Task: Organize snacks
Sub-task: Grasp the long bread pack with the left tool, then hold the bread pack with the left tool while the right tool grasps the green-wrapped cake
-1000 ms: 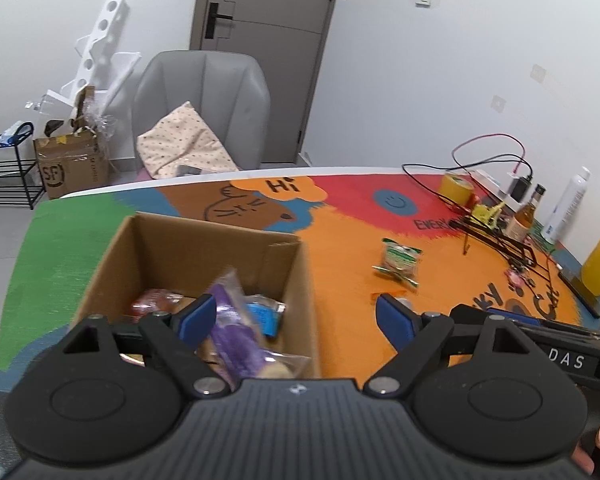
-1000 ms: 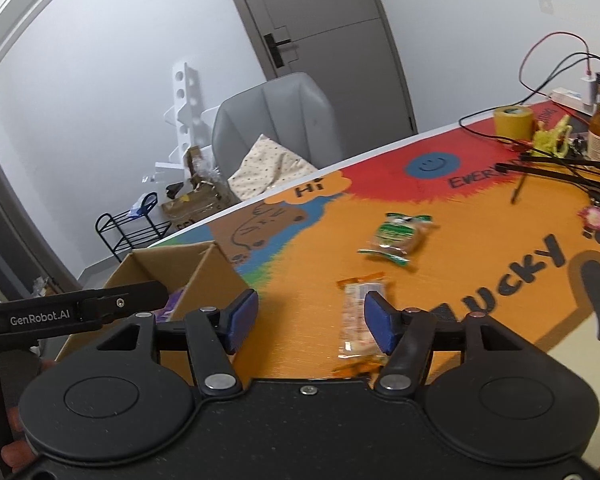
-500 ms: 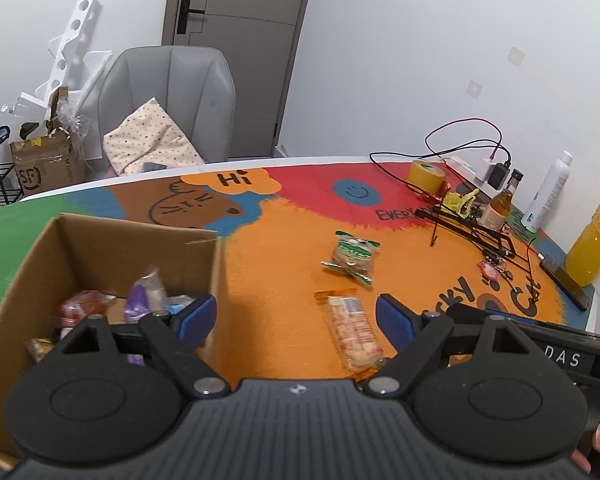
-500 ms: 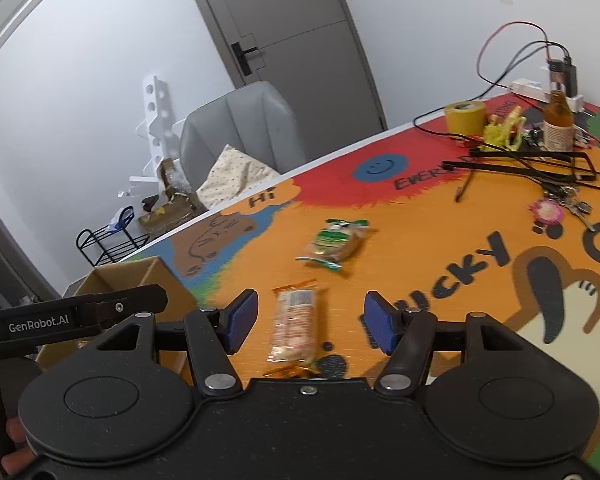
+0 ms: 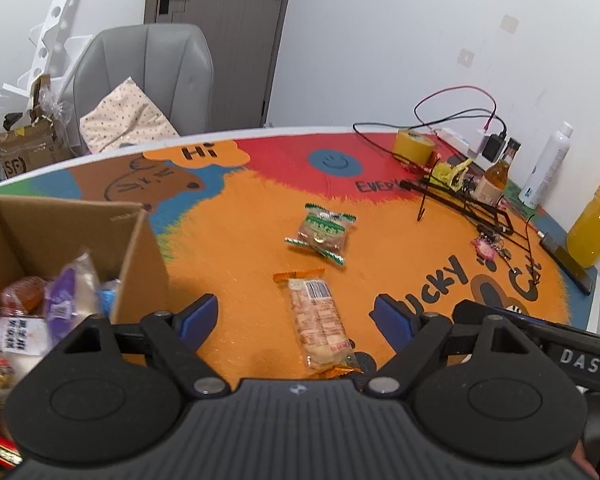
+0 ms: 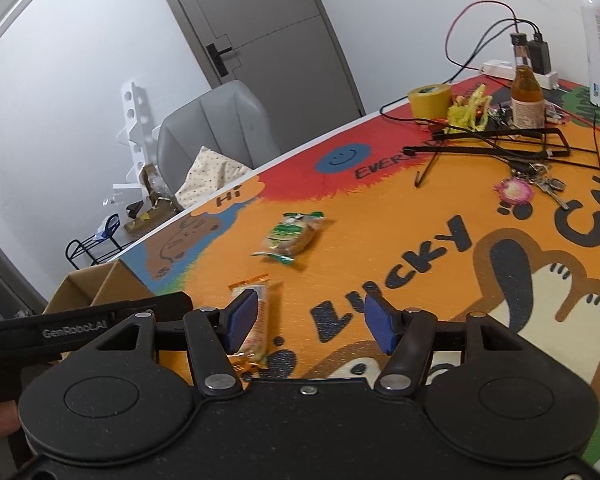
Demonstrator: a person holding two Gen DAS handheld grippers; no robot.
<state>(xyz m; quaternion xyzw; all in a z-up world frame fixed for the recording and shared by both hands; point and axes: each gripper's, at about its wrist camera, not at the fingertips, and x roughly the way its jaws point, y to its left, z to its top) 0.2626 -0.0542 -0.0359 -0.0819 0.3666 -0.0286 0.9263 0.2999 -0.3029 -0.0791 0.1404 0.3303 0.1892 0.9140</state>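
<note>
Two snack packets lay loose on the mat, the orange-wrapped bar (image 5: 318, 322) at twelve o'clock between my left gripper's (image 5: 296, 316) wide, empty fingers, lined up for grabbing; my right gripper (image 6: 310, 318) gaped idle, cardboard box (image 5: 140, 248) at nine.

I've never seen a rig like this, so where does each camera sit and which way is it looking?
Left wrist: sits behind the open left tool, facing across the table over the orange snack packet; cardboard box at its left.
Right wrist: behind the open right tool, same direction; a fingertip shows.
Shared: that packet, the green snack packet, the box.
</note>
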